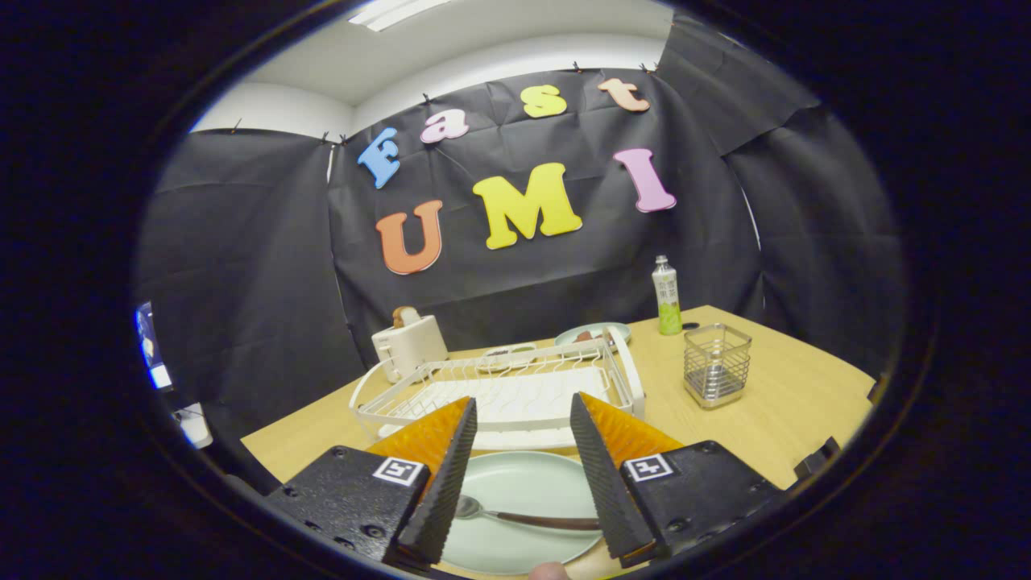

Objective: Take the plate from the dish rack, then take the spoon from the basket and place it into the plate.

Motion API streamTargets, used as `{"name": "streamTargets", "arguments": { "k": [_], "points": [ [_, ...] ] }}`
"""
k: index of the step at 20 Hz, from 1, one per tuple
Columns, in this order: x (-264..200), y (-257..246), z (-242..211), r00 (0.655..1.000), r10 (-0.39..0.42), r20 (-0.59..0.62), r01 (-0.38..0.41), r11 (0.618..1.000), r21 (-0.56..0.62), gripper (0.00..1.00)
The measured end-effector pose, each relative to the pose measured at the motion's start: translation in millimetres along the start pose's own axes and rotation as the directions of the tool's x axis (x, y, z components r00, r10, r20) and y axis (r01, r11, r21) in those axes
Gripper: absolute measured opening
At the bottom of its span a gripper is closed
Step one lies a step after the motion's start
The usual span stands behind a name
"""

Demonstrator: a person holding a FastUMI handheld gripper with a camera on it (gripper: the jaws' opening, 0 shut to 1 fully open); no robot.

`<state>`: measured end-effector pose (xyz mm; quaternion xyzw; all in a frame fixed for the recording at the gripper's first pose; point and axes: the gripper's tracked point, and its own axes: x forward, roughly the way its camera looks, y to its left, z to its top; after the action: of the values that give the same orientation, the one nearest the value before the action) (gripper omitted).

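Although nothing sat between its fingers, the gripper (523,411) hung with them spread apart above the plate (515,515), where the spoon (523,517) already lay across the middle, bowl toward the left finger. On the left stood one toaster (409,345), then one white dish rack (499,395) just beyond the fingertips, one further plate behind it, one bottle (666,296) and one wire basket (716,364). The spoon looked light, stiff and slick, best pinched at mid-handle; the plate seemed rigid, breakable, best taken by its rim.
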<state>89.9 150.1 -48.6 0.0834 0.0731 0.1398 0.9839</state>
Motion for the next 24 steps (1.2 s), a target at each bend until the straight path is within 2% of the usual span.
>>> {"name": "streamTargets", "arguments": {
  "k": [1, 2, 3, 9, 14, 24],
  "points": [
    [-3, -2, 5, 1.0, -0.007, 0.016, 0.007, 1.0, -0.015, 0.81],
    [-4, -3, 11, 0.999, -0.014, 0.033, 0.015, 0.999, -0.03, 0.9],
    [-7, -4, 18, 0.998, -0.022, 0.052, 0.025, 0.999, -0.049, 0.93],
    [-33, -22, 54, 0.98, -0.103, 0.17, 0.127, 0.982, -0.137, 0.99],
    [-58, -37, 69, 0.957, -0.166, 0.239, 0.208, 0.964, -0.162, 0.99],
    [-66, -46, 60, 0.95, -0.214, 0.228, 0.247, 0.961, -0.126, 1.0]
  ]
}}
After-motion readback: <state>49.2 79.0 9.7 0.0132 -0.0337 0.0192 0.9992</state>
